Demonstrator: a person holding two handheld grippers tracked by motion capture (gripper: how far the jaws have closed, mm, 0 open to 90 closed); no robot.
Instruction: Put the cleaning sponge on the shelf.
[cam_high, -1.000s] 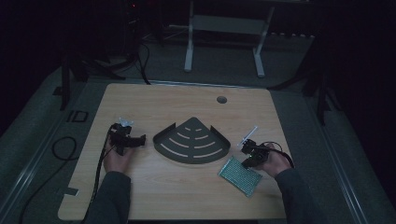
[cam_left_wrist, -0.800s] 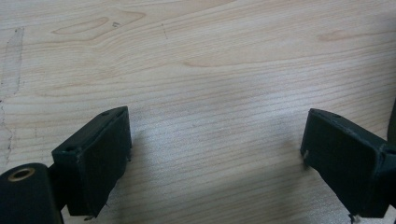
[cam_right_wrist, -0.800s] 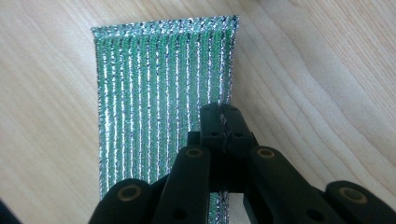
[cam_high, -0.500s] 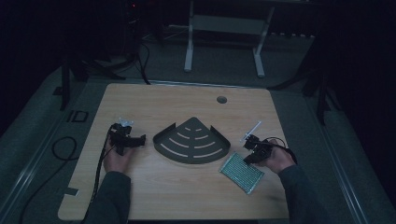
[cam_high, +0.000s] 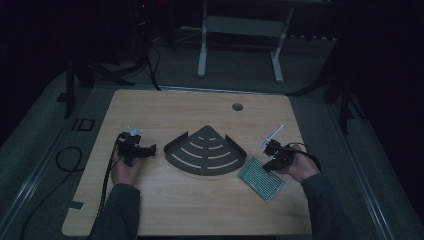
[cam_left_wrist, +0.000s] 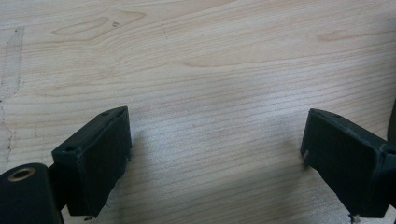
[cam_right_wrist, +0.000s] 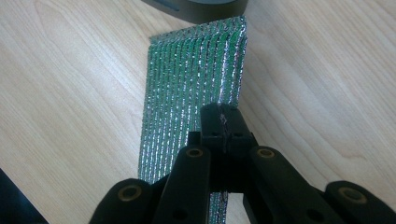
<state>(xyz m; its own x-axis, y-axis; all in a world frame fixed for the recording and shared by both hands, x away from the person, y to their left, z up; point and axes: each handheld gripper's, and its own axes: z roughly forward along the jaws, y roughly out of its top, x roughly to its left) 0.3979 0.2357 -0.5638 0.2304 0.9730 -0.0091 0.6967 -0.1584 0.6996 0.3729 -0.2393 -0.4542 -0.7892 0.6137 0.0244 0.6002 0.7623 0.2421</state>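
A green, glittery mesh pad (cam_high: 260, 180) lies on the wooden table (cam_high: 200, 210), right of a dark fan-shaped slotted shelf (cam_high: 172, 150). My right gripper (cam_high: 270, 164) is shut, and its jaws pinch the pad's near edge. In the right gripper view the pad (cam_right_wrist: 191, 79) stretches away from the closed gripper (cam_right_wrist: 224, 112) toward the shelf's rim (cam_right_wrist: 201, 7), with the held edge raised off the wood. My left gripper (cam_high: 150, 149) rests left of the shelf. Its jaws stand wide open (cam_left_wrist: 215, 121) over bare wood, with nothing between them.
A round cable hole (cam_high: 237, 106) sits near the table's far edge. A black cable (cam_high: 106, 175) trails from the left gripper off the front left. White frame legs (cam_high: 202, 45) stand on the floor behind the table.
My right hand has risen a little, and the green pad has lifted at its held edge and shifted slightly away from the person. The left gripper has not moved.
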